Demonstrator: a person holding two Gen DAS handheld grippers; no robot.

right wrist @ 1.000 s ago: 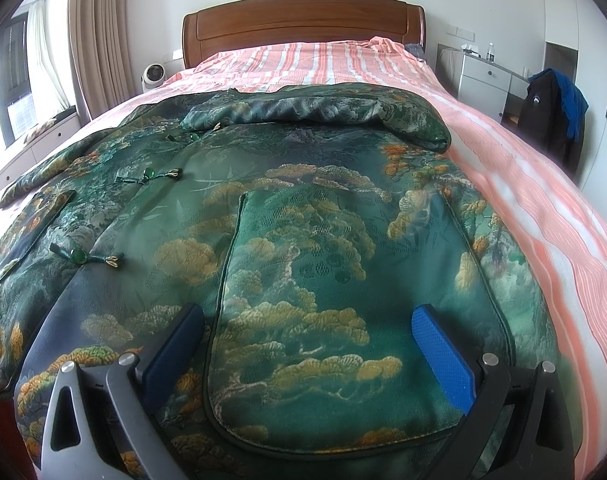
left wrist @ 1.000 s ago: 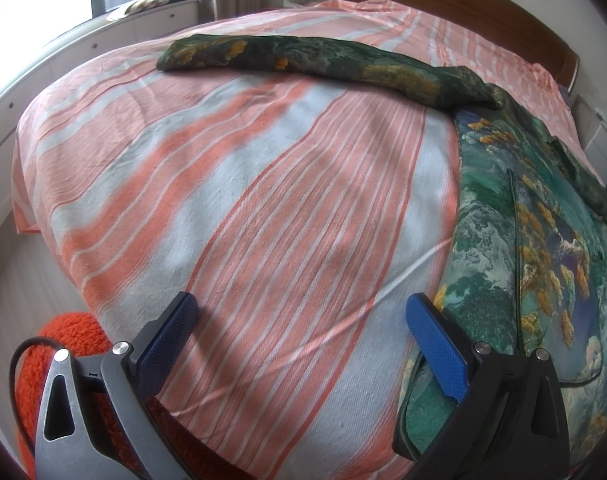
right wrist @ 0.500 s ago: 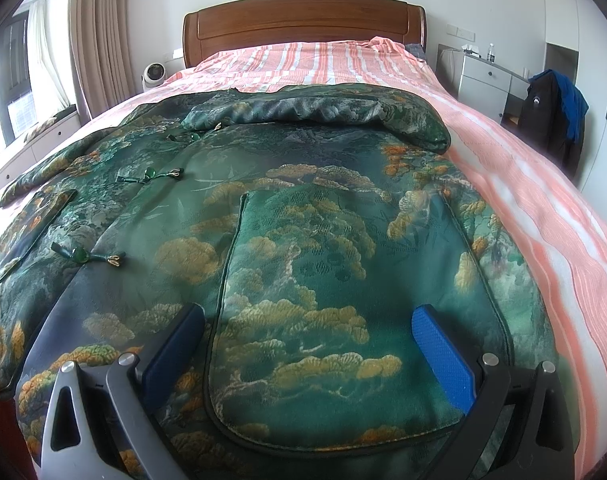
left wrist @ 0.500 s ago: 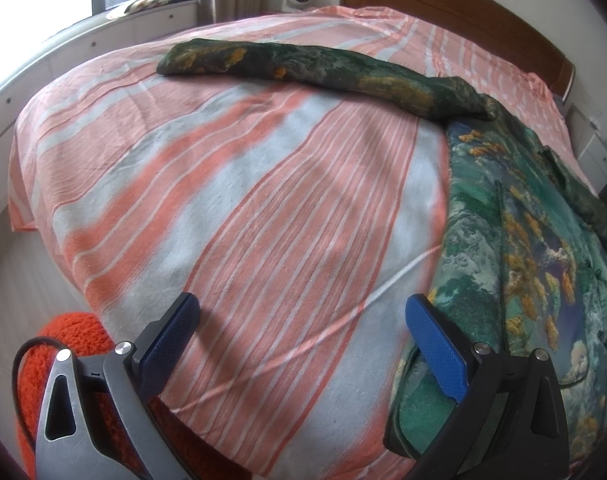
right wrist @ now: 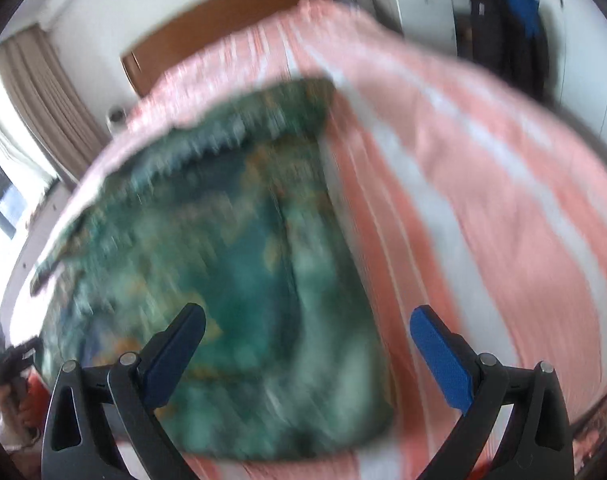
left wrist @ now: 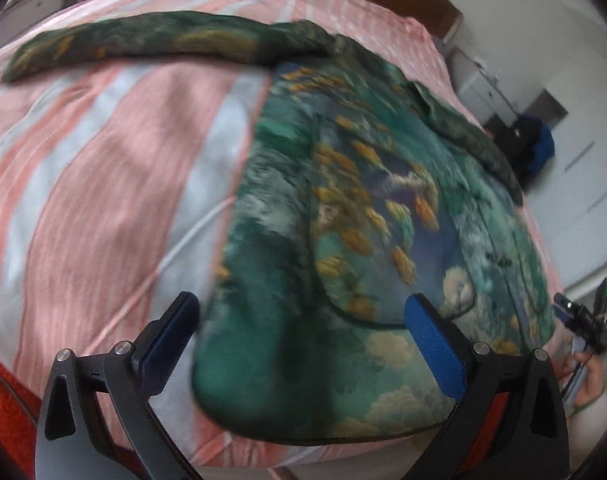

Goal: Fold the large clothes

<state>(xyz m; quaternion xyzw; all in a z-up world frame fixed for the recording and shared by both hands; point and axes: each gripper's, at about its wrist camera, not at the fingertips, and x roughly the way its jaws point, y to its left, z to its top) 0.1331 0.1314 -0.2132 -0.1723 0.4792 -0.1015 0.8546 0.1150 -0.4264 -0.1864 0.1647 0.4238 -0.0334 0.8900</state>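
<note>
While both views are motion-blurred, the green brocade jacket (left wrist: 375,216) reads clearly enough: it lies flat on the striped bedspread (left wrist: 103,168), filling the centre and right of the left wrist frame, hem toward the bottom edge. One sleeve (left wrist: 151,42) stretches out toward the upper left, flat on the stripes. A piped patch pocket (left wrist: 367,240) sits mid-frame.

Left gripper (left wrist: 299,328): fingers spread wide, nothing between them. It hovers over the hem corner; the left fingertip (left wrist: 175,320) is over bare bedspread just beside the jacket's edge, the right one over the fabric below the pocket. Contact with the cloth can't be told.

In the right wrist view the jacket (right wrist: 223,260) takes the centre and left of frame, heavily smeared, with its right edge running down the middle and pink striped bedspread (right wrist: 503,200) to the right. Right gripper (right wrist: 307,344): also splayed apart, empty. Its left fingertip is over the jacket, right one over the bedspread, so the garment's side edge falls between them.

Outward: wooden headboard (right wrist: 223,28) in the upper centre, curtain (right wrist: 43,92) upper left, dark coat (right wrist: 503,20) hanging upper right. A hand (left wrist: 587,376) shows at the right edge of the left view.
</note>
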